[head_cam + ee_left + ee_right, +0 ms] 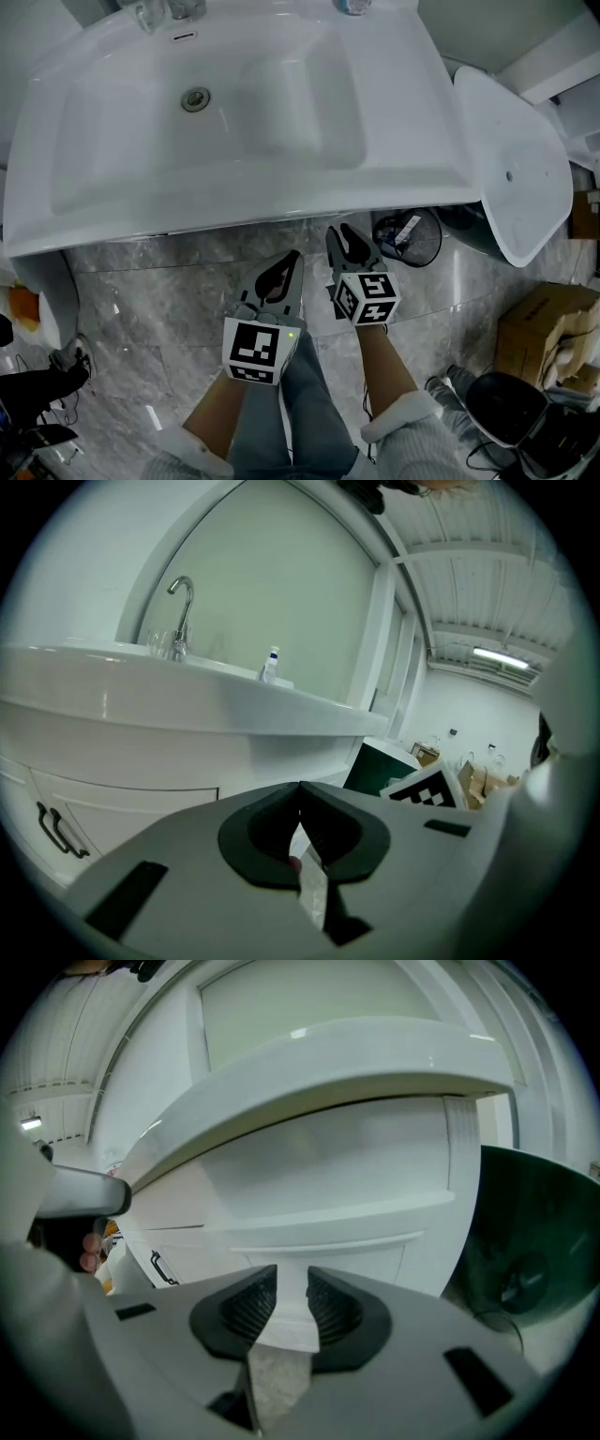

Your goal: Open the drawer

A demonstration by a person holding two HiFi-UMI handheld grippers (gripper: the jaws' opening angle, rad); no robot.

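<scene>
The white cabinet front (319, 1180) under the basin shows a raised ledge and panel seams. A black handle (161, 1267) sits on a panel at its left, and the same handle (58, 832) appears in the left gripper view. From the head view the cabinet is hidden beneath the basin (234, 112). My left gripper (294, 257) hangs just below the basin's front edge, tips together (300, 786), holding nothing. My right gripper (339, 234) is beside it and closer to the edge, open (292, 1283), with only the cabinet front seen through the gap.
A tap (183, 611) and a small bottle (270, 665) stand on the basin. To the right are a white toilet (520, 169), a black wire bin (408, 236), a dark green bin (534, 1241) and a cardboard box (544, 328). Grey marble floor (141, 291) lies below.
</scene>
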